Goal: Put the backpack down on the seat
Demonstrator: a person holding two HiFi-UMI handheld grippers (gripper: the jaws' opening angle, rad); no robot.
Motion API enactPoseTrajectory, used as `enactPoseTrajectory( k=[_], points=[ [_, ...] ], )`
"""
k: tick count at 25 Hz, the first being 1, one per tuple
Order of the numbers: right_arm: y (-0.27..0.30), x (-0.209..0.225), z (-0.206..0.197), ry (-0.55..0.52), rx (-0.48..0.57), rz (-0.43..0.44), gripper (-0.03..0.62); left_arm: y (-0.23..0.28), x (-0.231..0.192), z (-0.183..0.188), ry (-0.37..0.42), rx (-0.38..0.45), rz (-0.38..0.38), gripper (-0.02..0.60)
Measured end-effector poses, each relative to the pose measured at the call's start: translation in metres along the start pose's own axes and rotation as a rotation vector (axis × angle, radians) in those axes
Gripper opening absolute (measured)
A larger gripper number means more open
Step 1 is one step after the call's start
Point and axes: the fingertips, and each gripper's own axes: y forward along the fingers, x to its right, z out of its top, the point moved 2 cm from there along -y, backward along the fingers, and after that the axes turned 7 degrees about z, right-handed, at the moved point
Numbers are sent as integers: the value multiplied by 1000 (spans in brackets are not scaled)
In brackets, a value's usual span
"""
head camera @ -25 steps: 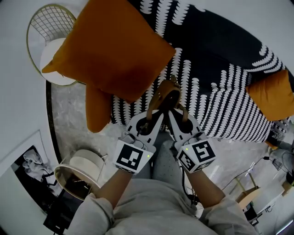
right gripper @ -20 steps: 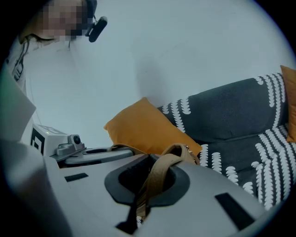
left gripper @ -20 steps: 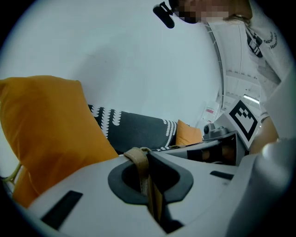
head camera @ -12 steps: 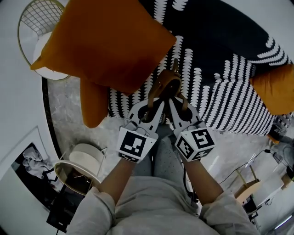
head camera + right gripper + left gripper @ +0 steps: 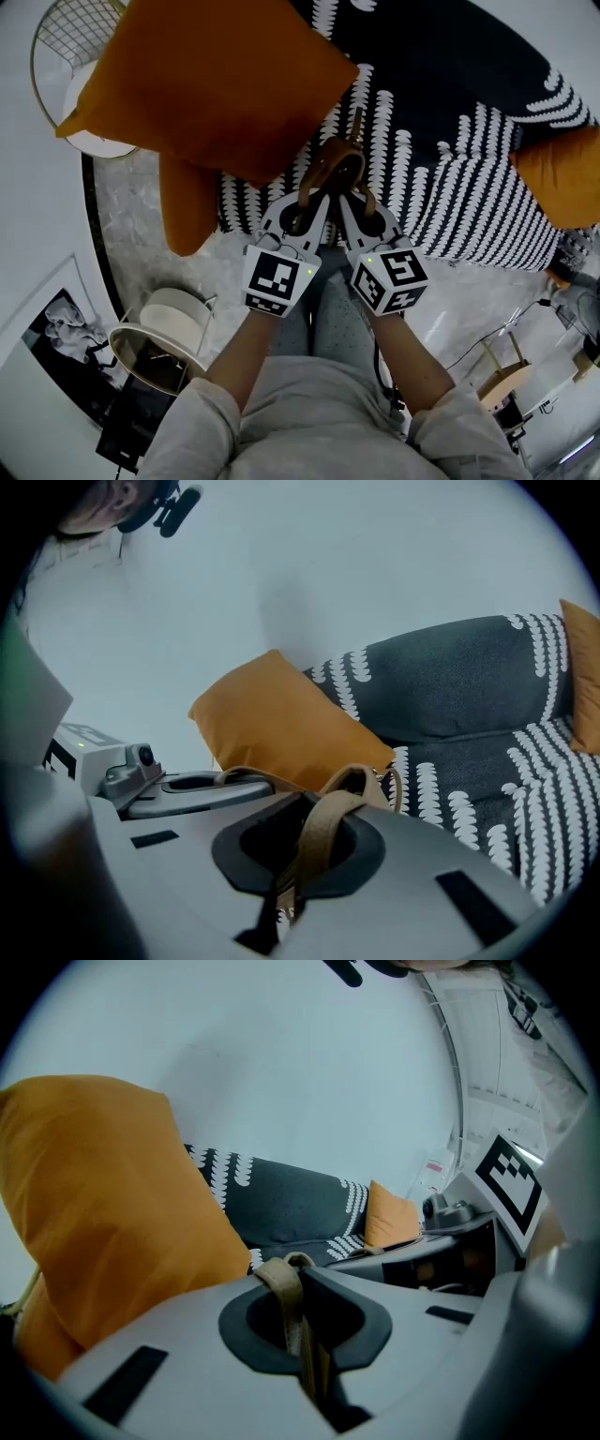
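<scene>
The backpack (image 5: 335, 169) is brown, and only its top and tan straps show, hanging over the front edge of the dark sofa seat (image 5: 441, 122) with white markings. My left gripper (image 5: 298, 208) is shut on one tan strap (image 5: 281, 1283), which runs up between its jaws. My right gripper (image 5: 361, 204) is shut on another strap (image 5: 323, 841) right beside it. Both grippers (image 5: 305, 1344) (image 5: 295, 864) are side by side, almost touching, with the bag's body hidden below them. In the right gripper view the seat (image 5: 469, 780) lies to the right.
A big orange cushion (image 5: 216, 84) leans on the sofa's left end, another orange cushion (image 5: 562, 178) at its right. A gold wire stand (image 5: 75, 56) is at the far left, and a round side table (image 5: 155, 342) near my left elbow. The floor is marble.
Both grippers have moved a little forward toward the sofa with the backpack straps still held. The grips have not changed.
</scene>
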Motion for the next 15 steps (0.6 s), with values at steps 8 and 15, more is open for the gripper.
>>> enactPoseTrajectory(
  k=[8, 15],
  points=[
    [6, 3, -5, 1, -18, -10, 34, 8, -7, -8, -12, -17, 29, 18],
    [13, 5, -9, 6, -23, -18, 34, 11, -12, -13, -12, -27, 52, 18]
  ],
)
